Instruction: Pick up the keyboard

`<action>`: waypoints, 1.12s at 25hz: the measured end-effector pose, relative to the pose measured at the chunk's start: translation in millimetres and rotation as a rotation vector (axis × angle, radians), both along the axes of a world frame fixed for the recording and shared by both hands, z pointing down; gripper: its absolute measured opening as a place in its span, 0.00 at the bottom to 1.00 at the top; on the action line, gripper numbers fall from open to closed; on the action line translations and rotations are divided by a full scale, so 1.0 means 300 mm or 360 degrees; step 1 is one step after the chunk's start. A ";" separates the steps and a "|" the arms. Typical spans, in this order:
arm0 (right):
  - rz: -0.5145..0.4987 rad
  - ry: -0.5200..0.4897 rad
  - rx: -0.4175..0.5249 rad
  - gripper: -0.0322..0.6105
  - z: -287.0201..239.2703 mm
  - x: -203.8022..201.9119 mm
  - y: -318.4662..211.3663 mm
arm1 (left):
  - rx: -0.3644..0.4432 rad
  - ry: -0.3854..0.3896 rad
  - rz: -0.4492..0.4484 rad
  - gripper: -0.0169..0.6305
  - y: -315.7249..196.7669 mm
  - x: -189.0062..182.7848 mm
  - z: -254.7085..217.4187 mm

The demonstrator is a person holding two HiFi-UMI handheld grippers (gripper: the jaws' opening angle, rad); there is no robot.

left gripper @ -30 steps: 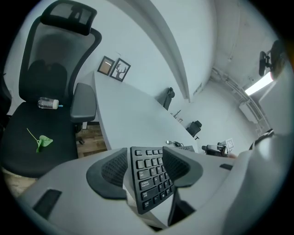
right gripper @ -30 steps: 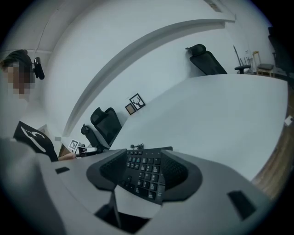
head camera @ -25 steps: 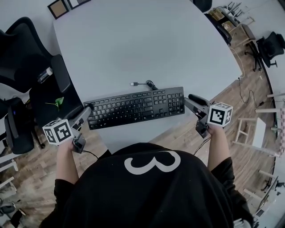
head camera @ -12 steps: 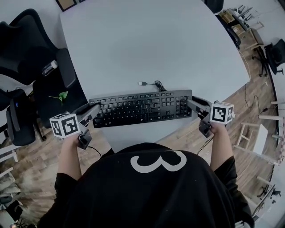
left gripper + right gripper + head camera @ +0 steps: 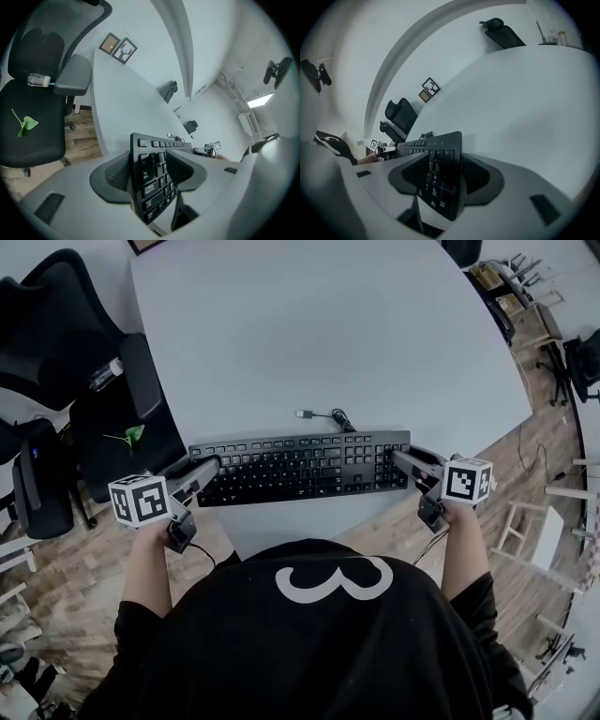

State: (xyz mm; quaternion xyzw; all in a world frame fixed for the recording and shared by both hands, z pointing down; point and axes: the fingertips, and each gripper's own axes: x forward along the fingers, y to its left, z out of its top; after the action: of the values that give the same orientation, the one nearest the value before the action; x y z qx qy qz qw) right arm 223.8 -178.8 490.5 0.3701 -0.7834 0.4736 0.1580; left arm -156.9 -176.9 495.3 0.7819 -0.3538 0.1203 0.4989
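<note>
A black keyboard [image 5: 300, 468] lies crosswise near the front edge of the pale grey table [image 5: 328, 324]. My left gripper [image 5: 208, 470] is shut on its left end, and my right gripper [image 5: 401, 460] is shut on its right end. In the left gripper view the keyboard [image 5: 152, 173] stands edge-on between the ribbed pads [image 5: 117, 172], clamped top and bottom. The right gripper view shows the same grip, with the keyboard [image 5: 440, 176] between the pads [image 5: 474, 174]. Its cable [image 5: 323, 415] curls on the table behind it. Whether the keyboard is off the table I cannot tell.
Black office chairs [image 5: 56, 343] stand left of the table; one seat holds a small bottle [image 5: 105, 374] and a green leaf [image 5: 131, 437]. Two picture frames [image 5: 118, 47] lean at the table's far end. More chairs and furniture [image 5: 562, 352] stand on the wooden floor at right.
The keyboard's left end has swung so that it lies more level across the view. My left gripper has come further in over that end; the right gripper stays on its end.
</note>
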 end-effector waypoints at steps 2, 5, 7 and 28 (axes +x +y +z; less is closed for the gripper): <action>-0.0010 -0.0017 -0.0041 0.39 0.007 -0.006 0.012 | -0.0019 0.0023 -0.0005 0.38 0.001 -0.002 0.002; -0.0031 -0.0002 -0.0070 0.39 0.019 -0.014 0.026 | -0.0044 0.0055 -0.0004 0.37 0.000 -0.002 0.002; -0.0016 0.0005 -0.0074 0.39 0.023 -0.010 0.027 | -0.0070 0.0078 -0.0007 0.35 0.000 -0.003 0.004; 0.0051 0.0010 -0.0147 0.34 0.037 -0.004 0.032 | -0.0129 0.0059 -0.0033 0.30 0.007 -0.005 0.013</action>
State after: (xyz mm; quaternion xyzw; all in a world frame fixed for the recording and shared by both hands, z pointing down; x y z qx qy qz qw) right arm 222.6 -169.1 501.6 0.3763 -0.7542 0.5106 0.1700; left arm -158.4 -174.8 499.1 0.7596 -0.3473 0.1148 0.5378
